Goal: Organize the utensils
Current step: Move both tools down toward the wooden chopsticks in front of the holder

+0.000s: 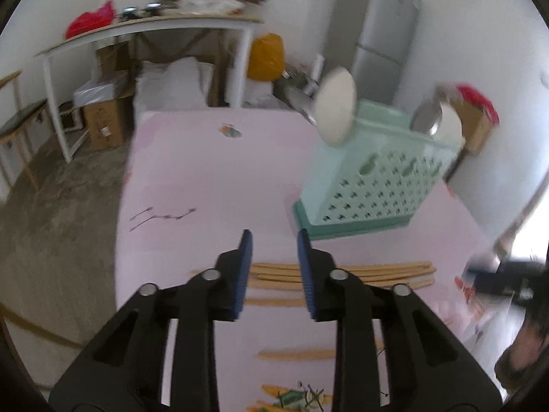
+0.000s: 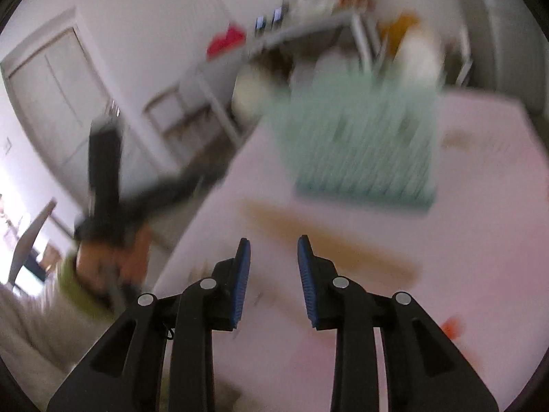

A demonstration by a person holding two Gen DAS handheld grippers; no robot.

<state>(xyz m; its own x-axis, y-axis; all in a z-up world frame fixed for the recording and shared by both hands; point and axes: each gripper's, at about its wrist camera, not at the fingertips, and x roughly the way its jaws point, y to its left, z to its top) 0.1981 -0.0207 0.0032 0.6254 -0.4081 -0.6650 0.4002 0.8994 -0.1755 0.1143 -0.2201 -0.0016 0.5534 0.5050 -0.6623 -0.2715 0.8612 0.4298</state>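
Left wrist view: wooden chopsticks (image 1: 377, 273) lie sideways across the pink tabletop (image 1: 206, 178), low in the frame, just past the left hand-held gripper (image 1: 274, 243), whose jaws hang apart, empty.

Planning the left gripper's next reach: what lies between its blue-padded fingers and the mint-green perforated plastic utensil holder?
In the left wrist view, only bare pink tabletop separates the left gripper from the holder; the wooden chopsticks lie nearer, under the fingers.

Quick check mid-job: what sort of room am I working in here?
Probably a home kitchen or utility room used for storage: a fridge in the corner, a cluttered side table with cardboard boxes under it, and a green utensil holder.
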